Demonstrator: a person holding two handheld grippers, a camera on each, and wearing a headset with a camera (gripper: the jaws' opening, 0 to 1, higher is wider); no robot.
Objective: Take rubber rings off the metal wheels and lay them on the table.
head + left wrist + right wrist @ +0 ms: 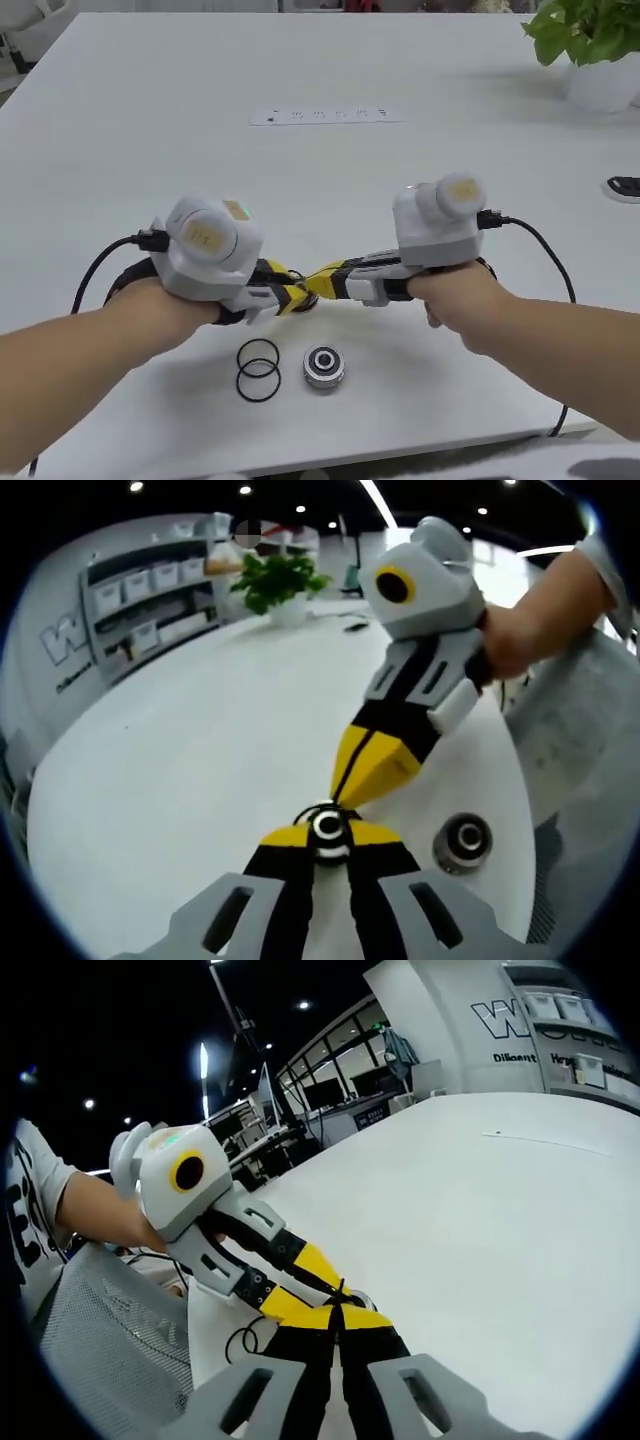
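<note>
My left gripper (298, 297) (328, 842) is shut on a small metal wheel (328, 826), held just above the white table (150, 130). My right gripper (318, 285) (340, 1310) meets it tip to tip, its jaws shut on the black rubber ring at the wheel's rim. In the left gripper view the right gripper (340, 798) comes in from the upper right. Two loose rubber rings (258, 369) (243, 1342) lie on the table below the grippers. A second metal wheel (323, 366) (463, 840) rests next to them.
A white power strip (325, 115) lies mid-table and a potted plant (590, 45) stands at the far right corner. A black object (625, 187) sits at the right edge. Black cables (95, 275) trail from both grippers. The table's front edge runs close below the rings.
</note>
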